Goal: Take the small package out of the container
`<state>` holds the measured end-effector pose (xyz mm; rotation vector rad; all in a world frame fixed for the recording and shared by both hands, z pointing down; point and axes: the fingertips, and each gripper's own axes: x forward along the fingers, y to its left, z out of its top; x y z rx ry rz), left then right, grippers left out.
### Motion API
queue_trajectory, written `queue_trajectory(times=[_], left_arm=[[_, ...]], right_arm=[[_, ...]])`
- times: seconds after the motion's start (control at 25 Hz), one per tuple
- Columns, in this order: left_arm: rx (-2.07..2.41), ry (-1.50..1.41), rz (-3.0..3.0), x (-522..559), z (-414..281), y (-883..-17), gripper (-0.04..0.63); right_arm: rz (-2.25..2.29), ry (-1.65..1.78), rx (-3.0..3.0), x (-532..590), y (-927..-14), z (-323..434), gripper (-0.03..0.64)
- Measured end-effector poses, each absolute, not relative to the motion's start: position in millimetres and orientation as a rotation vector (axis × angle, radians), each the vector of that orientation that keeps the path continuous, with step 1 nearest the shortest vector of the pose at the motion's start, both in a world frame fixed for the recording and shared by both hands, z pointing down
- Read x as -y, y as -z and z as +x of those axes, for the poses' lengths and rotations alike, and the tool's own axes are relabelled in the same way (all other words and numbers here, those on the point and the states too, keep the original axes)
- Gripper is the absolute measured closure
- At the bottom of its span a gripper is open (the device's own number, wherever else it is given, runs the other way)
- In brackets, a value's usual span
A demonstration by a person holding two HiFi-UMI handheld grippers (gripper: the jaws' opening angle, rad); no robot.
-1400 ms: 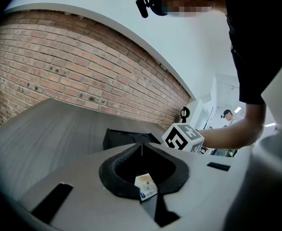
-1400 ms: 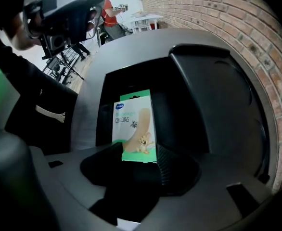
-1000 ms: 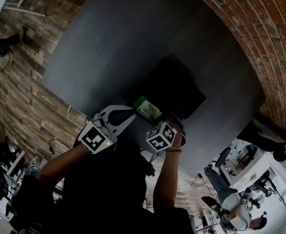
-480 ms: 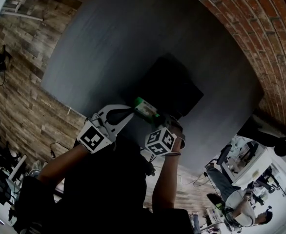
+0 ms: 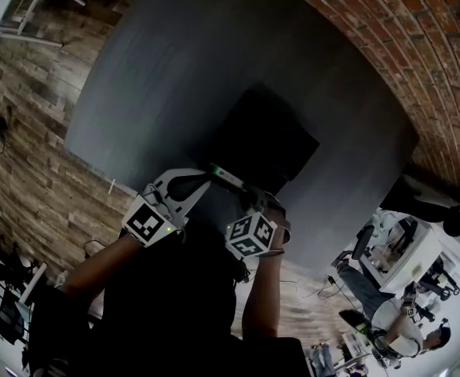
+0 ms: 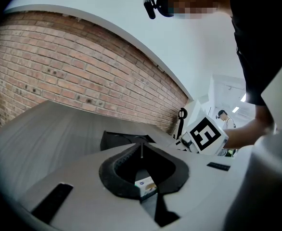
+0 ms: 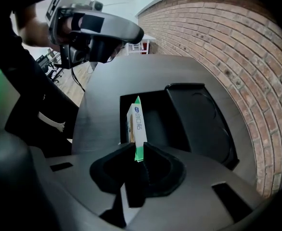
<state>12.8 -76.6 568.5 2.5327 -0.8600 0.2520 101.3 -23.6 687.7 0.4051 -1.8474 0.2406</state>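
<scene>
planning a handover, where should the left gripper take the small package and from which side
Probably the free far end of the small package, near its pointed green tip, closing across the two broad faces. It is a thin flat pack, and the right gripper clamps its near green edge, so come from the opposite end.

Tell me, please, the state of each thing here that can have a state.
small package: upright, lifted, clamped by the right gripper.
right gripper: shut on the small package.
left gripper: jaw tips together; whether they grip anything is unclear.
container: open, lying on the table.
</scene>
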Motion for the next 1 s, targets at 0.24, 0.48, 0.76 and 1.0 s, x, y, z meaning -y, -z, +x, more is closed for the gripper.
queue_trajectory(times=[0.24, 0.48, 0.76, 1.0], left_arm=[[0.861, -0.247, 2.536, 72.2, 12.3, -564.0, 0.552], [0.858, -0.234, 2.529, 66.4, 13.8, -559.4, 0.554], [0.854, -0.239, 2.528, 58.0, 14.6, -558.6, 0.552], [0.857, -0.235, 2.529, 51.5, 11.7, -553.3, 0.552]], right_arm=[[0.419, -0.247, 1.856, 10.3, -685.2, 98.1, 0.558], [0.443, -0.277, 1.877, 2.4, -686.1, 96.3, 0.565], [0.472, -0.275, 1.887, -1.5, -686.8, 96.6, 0.566], [0.517, -0.245, 1.884, -1.3, -680.5, 97.7, 0.565]])
